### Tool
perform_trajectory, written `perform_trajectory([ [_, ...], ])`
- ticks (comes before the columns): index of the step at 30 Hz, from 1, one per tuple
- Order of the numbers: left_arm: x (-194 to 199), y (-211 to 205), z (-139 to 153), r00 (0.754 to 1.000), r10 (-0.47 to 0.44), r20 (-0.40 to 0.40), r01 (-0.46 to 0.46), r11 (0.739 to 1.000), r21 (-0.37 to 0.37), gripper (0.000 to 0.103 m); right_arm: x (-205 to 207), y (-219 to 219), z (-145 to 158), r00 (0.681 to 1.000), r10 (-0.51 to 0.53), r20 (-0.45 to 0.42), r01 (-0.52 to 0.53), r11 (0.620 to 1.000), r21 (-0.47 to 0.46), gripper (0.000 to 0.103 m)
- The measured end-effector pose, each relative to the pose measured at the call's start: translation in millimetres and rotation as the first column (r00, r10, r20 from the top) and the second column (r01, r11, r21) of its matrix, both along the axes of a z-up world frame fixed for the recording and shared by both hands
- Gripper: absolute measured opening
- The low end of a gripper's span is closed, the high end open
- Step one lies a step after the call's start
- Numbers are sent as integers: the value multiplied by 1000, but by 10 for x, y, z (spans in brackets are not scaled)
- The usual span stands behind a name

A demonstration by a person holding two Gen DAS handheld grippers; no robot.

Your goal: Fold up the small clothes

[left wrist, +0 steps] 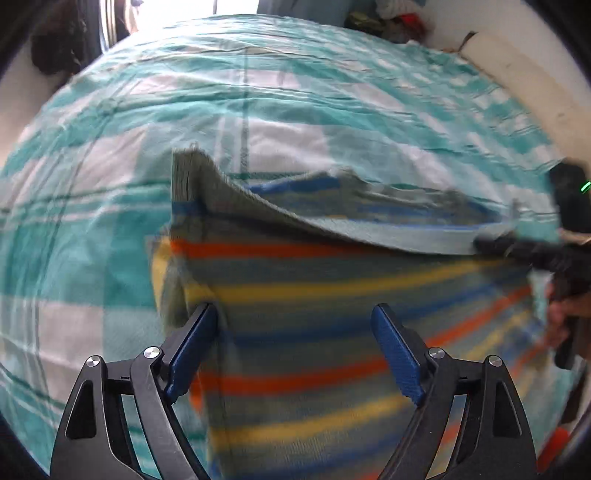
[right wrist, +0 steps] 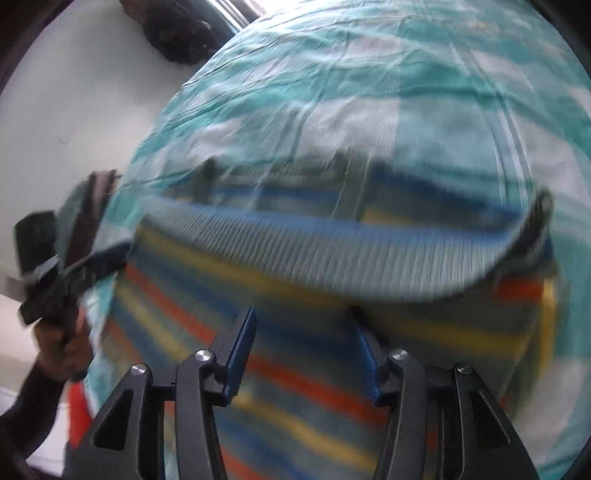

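Note:
A small striped knit garment [left wrist: 332,295], grey-green with orange, yellow and blue stripes, lies on a bed sheet of teal and white checks [left wrist: 110,147]. Its ribbed grey hem [left wrist: 258,206] is lifted and curls over the body. My left gripper [left wrist: 295,321] is open just above the garment's near left edge, with nothing between its blue pads. My right gripper [right wrist: 301,332] is open over the same garment [right wrist: 295,295]; the ribbed hem [right wrist: 314,251] hangs just beyond its fingertips. Both views are blurred by motion.
The other gripper and the hand that holds it show at the right edge of the left view [left wrist: 565,258] and the left edge of the right view [right wrist: 62,280]. A white wall [right wrist: 74,92] and a dark bundle [right wrist: 177,33] lie beyond the bed.

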State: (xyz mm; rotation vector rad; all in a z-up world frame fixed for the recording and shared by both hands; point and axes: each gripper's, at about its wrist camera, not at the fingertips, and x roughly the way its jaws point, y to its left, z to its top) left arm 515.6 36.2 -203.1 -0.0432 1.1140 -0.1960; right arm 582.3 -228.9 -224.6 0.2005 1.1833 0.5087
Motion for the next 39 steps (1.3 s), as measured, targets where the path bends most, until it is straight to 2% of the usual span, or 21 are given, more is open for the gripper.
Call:
perform_trajectory([
  [3,254,94,53,993,113,25,-113,994,-7,87,201,-102,246,977,-176,123,174,984,22,51],
  [6,261,274,116,982,188,3,-187,979,-77,87,88,-190,484,967,-206,147,195,977,86,51],
  [9,-144,310,168,991,128,25,-125,987,-99,89,-303,-162,651,976,-99,195,96,995,26,51],
  [10,-363,304,137,995,91,43,-88,994,-71,96,-559,-160,663,976,-42,213,45,999,-6,53],
  [12,-676,282,-3,999,29,36,-29,999,25,97,-954,-225,563,979,19,204,-11,999,-41,55],
  [13,-842,279,-150,1000,-6,-3,7,994,109,97,-1149,-269,442,983,37,181,-27,998,-58,56],
  [14,-950,335,-192,1000,-24,-7,24,990,137,98,-1385,-354,211,992,49,117,-38,995,-93,56],
  [15,-1101,389,-152,1000,-24,18,21,988,150,98,-1586,-450,-5,998,46,47,-39,989,-146,56],
  [16,-1161,411,-95,1000,-11,29,6,988,156,97,-1784,-560,-91,999,35,40,-28,986,-165,54],
  [19,-1426,366,209,996,21,86,-34,989,144,96,-2183,-867,58,996,-20,90,34,987,-159,53],
  [21,-1599,16,430,985,-61,160,44,993,108,96,-2289,-1032,177,992,-65,108,79,987,-138,54],
  [23,-1733,-511,549,960,-204,193,186,977,107,96,-2283,-1237,317,984,-123,130,134,988,-82,58],
  [26,-1955,-1650,467,847,-497,191,473,867,159,96,-2157,-1504,474,966,-206,157,214,976,-39,58],
  [28,-1996,-2163,314,797,-579,172,550,814,190,95,-2084,-1604,554,957,-241,161,241,970,20,59],
  [30,-1946,-2691,55,775,-620,124,594,781,194,90,-1969,-1668,583,953,-263,150,257,965,55,59],
  [33,-1853,-3051,-146,766,-631,121,599,769,223,88,-1732,-1768,523,956,-268,119,256,961,104,59],
  [34,-1798,-3078,-160,771,-624,131,592,777,216,85,-1627,-1786,483,960,-261,102,248,961,123,60],
  [36,-1678,-3086,-149,801,-583,132,567,811,145,56,-1373,-1774,390,964,-254,72,243,960,137,60],
  [37,-1622,-3042,-135,820,-558,131,544,829,127,25,-1254,-1773,340,966,-252,59,242,960,144,60],
  [38,-1526,-3005,-131,846,-519,119,509,854,107,12,-1078,-1751,262,968,-248,37,239,958,161,60],
  [39,-1465,-2975,-128,860,-498,110,492,867,73,12,-940,-1737,200,968,-249,16,242,954,177,60],
])
